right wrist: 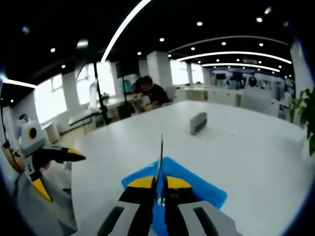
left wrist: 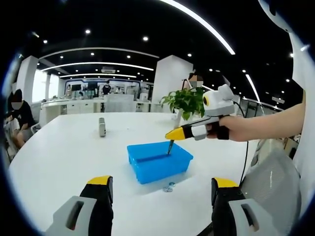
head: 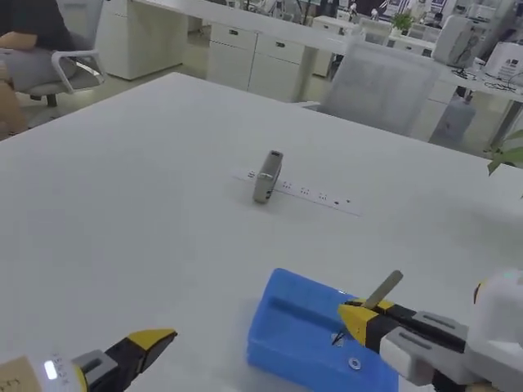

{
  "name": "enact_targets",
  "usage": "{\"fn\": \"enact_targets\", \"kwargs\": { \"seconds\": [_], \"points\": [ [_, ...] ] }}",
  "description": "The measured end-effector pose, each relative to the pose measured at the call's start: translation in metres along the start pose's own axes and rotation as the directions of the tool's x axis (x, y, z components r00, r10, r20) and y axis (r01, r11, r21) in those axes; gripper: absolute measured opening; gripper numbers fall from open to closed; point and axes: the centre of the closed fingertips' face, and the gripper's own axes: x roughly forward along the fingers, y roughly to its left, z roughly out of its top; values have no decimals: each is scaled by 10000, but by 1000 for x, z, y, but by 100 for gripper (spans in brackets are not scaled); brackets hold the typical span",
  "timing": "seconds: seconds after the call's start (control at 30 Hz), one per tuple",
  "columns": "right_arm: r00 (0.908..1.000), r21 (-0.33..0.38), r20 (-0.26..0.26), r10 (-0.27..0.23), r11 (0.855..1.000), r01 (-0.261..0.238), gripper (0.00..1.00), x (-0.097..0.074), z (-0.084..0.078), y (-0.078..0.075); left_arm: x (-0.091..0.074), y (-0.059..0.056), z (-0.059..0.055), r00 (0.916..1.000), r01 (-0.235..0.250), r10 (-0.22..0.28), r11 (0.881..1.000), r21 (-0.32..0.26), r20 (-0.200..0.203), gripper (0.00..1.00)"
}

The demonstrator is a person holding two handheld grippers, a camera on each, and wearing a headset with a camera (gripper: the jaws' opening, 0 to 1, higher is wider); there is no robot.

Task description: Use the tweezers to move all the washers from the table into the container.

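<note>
Nearest, at the lower left of the head view, the left gripper is being held low over the white table. In the left gripper view its yellow-tipped jaws are being shown wide apart, with nothing between them. At the lower right of the head view, the right gripper is being pointed toward the frame's left, and its jaws are being pressed shut on a pair of slim grey metal tweezers. The tweezers' tips are being aimed down into the blue rectangular plastic container sitting at the lower centre. Whether the tips are touching its floor cannot be told. In the left gripper view, small round metal washers are being seen on the table just beside the container's near wall, below centre. Farther up, at the middle of the head view, a grey rectangular block is being shown standing upright on the table at the end of a flush white socket strip. Beyond the table's far edge, a white office chair is being seen at the upper right, with white cabinets behind.
</note>
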Motion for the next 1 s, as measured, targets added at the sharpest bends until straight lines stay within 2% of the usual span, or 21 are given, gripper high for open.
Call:
{"fn": "enact_targets", "kwargs": {
  "seconds": [0.23, 0.43, 0.7, 1.0],
  "points": [
    [9989, 591, -267, -375, 9975, 391, 3, 8, -13, -17, 0, 0, -1, 10000, 15, -15, 10000, -15, -46, 83],
    [9971, 727, -555, -518, 9958, 558, 3, 16, -23, -26, 1, 1, -3, 9999, 25, -26, 10000, -23, -97, 83],
    [9946, 841, -852, -593, 9942, 665, 3, 23, -35, -29, 1, 1, -4, 9999, 29, -29, 10000, -42, -148, 83],
    [9928, 854, -973, -699, 9933, 783, 3, 25, -40, -30, 1, 0, -5, 9997, 91, -91, 10000, 0, -210, 83]
  ]
}}
